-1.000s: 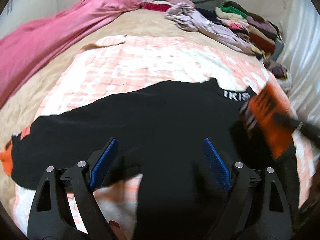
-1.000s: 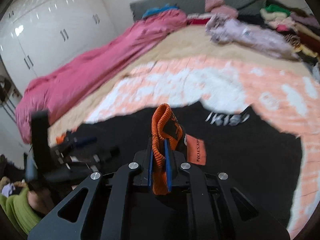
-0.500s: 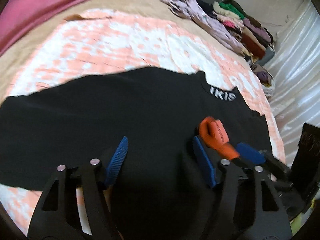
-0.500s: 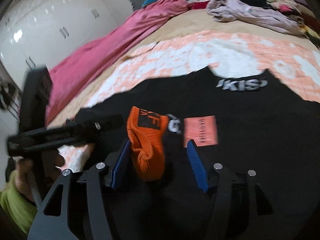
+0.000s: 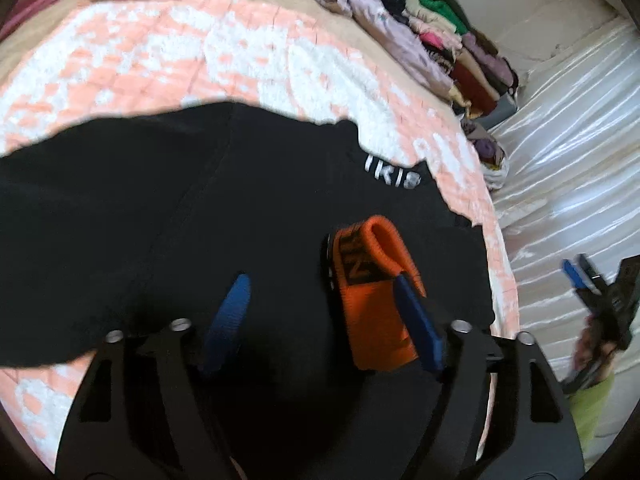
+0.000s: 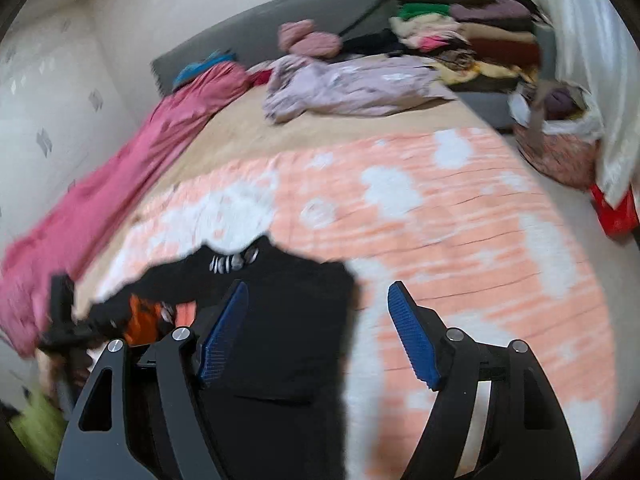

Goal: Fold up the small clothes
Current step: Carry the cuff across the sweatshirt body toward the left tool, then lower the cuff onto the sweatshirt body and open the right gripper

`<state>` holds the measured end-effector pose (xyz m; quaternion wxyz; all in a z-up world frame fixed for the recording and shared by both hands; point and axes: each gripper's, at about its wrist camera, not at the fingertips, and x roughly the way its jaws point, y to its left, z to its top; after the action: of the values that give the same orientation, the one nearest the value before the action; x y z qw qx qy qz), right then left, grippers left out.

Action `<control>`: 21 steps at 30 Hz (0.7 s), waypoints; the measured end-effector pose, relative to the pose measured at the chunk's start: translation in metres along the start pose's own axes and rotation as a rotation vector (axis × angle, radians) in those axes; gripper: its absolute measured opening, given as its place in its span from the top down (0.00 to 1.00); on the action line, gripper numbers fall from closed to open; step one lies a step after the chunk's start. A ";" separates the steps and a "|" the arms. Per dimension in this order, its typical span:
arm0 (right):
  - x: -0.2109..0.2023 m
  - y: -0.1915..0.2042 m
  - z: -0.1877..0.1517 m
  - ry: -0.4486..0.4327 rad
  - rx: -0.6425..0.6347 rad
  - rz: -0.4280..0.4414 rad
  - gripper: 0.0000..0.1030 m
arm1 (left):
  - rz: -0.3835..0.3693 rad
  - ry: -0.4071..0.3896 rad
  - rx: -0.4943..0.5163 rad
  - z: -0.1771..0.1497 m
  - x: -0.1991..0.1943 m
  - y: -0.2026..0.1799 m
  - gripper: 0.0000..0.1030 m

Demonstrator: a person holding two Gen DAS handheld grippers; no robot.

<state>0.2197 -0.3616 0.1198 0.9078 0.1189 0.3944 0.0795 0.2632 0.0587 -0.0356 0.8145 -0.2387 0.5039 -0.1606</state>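
A black sweatshirt [image 5: 168,216] with white collar lettering lies spread on the peach-and-white blanket [image 5: 168,52]. Its orange cuff [image 5: 372,296] is folded in over the black body. My left gripper [image 5: 320,320] is open just above the sweatshirt, its right pad [image 5: 420,332] beside the orange cuff. My right gripper [image 6: 316,336] is open and empty above the sweatshirt's right edge [image 6: 304,320]; it also shows in the left wrist view [image 5: 580,276], off the bed's right side. The orange cuff [image 6: 140,316] and left gripper [image 6: 64,320] show at the left of the right wrist view.
A pink duvet [image 6: 120,176] lies along the bed's left side. A lilac garment [image 6: 344,84] and a stack of folded clothes [image 6: 472,40] sit at the head. A bag of clothes [image 6: 556,140] stands at the right by white curtains [image 5: 568,152].
My right gripper opened, let go of the orange cuff on the black body, and drew back to the right. My left gripper moved forward and right, next to the cuff.
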 end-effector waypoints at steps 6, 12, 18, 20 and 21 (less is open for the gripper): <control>-0.097 -0.010 0.049 -0.253 0.029 0.041 0.14 | -0.045 0.029 -0.029 0.008 0.010 -0.004 0.30; -0.027 0.011 0.025 -0.128 0.011 0.144 0.07 | 0.130 0.051 -0.008 -0.001 0.027 -0.009 0.30; 0.095 0.045 -0.033 0.085 0.025 0.196 0.08 | 0.224 0.056 0.041 -0.006 0.033 -0.013 0.52; 0.123 0.062 -0.050 0.124 0.001 0.176 0.08 | 0.227 0.047 0.037 -0.006 0.033 -0.011 0.62; 0.132 0.068 -0.057 0.137 -0.011 0.167 0.08 | 0.219 0.044 0.035 -0.006 0.033 -0.011 0.72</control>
<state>0.2636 -0.2560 0.0089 0.8696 0.1406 0.4438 0.1648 0.2718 0.0314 -0.0562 0.8200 -0.1646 0.5416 -0.0847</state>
